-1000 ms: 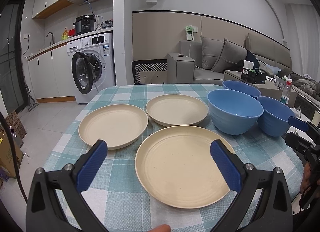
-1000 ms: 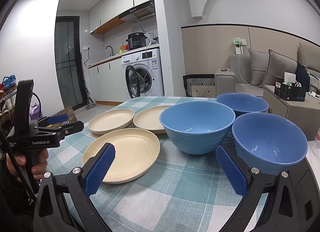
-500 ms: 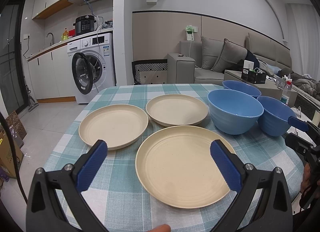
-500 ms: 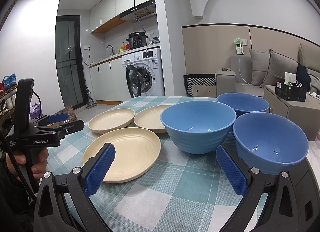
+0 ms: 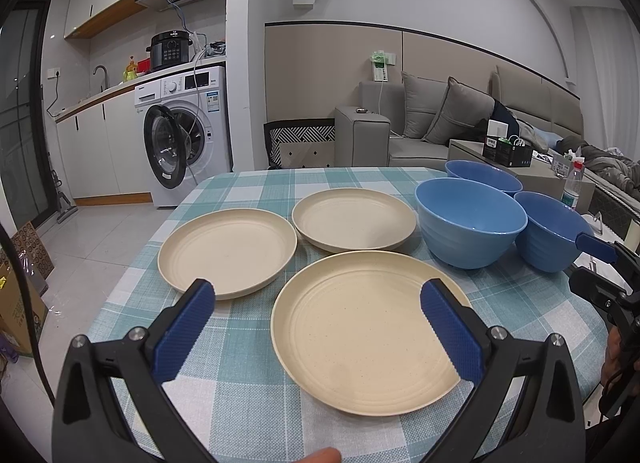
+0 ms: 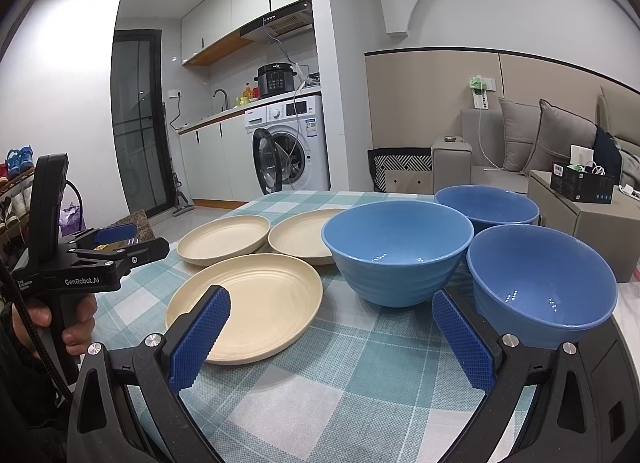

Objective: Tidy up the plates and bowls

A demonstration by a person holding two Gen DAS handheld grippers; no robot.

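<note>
Three cream plates lie on the checked tablecloth: a near plate [image 5: 368, 327] [image 6: 248, 297], a far left plate [image 5: 228, 251] [image 6: 224, 237] and a far middle plate [image 5: 354, 219] [image 6: 300, 235]. Three blue bowls stand to their right: a middle bowl [image 5: 470, 219] [image 6: 396, 251], a far bowl [image 5: 484, 177] [image 6: 486, 203] and a near right bowl [image 5: 550, 231] [image 6: 540, 283]. My left gripper [image 5: 316, 315] is open and empty, just short of the near plate. My right gripper [image 6: 330, 323] is open and empty, short of the middle and near right bowls.
The table [image 5: 248, 403] has its front edge close to both grippers. A washing machine [image 5: 186, 135] with its door open stands behind on the left. A sofa [image 5: 440, 123] and a low side table [image 6: 592, 219] are behind on the right.
</note>
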